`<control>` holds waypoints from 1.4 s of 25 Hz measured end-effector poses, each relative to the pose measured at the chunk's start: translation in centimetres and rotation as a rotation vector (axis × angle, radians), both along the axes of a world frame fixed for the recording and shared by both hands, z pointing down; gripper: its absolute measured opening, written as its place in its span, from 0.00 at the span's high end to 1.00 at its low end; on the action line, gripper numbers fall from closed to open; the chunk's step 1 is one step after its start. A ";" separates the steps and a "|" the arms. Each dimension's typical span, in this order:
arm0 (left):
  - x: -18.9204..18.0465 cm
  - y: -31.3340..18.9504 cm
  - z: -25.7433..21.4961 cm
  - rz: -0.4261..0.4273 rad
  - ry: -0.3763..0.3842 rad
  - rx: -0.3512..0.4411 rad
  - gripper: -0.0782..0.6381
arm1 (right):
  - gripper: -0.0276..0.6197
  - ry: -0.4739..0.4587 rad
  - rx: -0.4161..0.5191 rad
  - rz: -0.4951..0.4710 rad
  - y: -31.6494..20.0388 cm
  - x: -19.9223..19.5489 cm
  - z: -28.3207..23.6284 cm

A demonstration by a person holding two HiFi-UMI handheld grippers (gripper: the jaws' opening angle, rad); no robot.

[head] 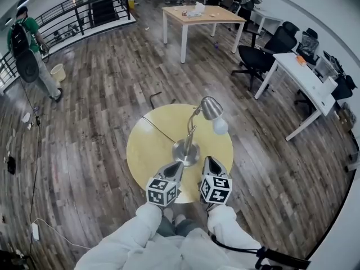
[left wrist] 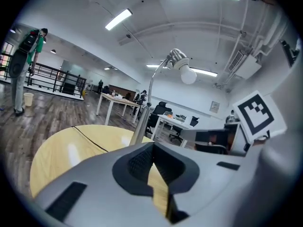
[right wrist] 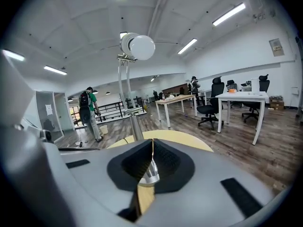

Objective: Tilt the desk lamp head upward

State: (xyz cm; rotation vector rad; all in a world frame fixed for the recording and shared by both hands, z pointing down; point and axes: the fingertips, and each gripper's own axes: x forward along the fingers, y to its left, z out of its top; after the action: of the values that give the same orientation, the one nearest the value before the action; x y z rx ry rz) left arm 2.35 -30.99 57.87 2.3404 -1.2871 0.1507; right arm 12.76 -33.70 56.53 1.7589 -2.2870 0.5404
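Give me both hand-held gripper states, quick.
Left hand-held gripper: closed, holding nothing.
Right hand-held gripper: closed, holding nothing.

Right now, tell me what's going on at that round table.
A person holds a gripper in each hand at the near edge of the yellow table. The left gripper and the right gripper are both shut and empty, close to the desk lamp but not gripping it. Its head, bulb showing, slants downward.
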 end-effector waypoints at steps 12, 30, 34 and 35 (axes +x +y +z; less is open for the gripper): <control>-1.9 3.9 -4.6 -0.106 -0.124 0.106 0.89 | 0.94 -0.033 0.006 -0.036 4.4 -0.4 -2.1; -6.4 12.5 -7.0 -0.003 -0.195 0.181 0.89 | 0.94 -0.065 0.037 0.072 14.0 -5.2 -3.7; -6.8 14.6 -7.2 0.008 -0.180 0.170 0.89 | 0.94 -0.048 0.039 0.065 16.7 -6.3 -4.0; -6.9 15.0 -7.2 0.009 -0.180 0.166 0.89 | 0.94 -0.042 0.041 0.059 17.3 -6.6 -4.1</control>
State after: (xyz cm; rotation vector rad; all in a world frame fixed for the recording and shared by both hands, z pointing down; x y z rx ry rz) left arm -4.50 -15.97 50.67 2.5212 -1.4236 0.2729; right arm 6.15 -16.44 52.42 1.8562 -2.2964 0.5490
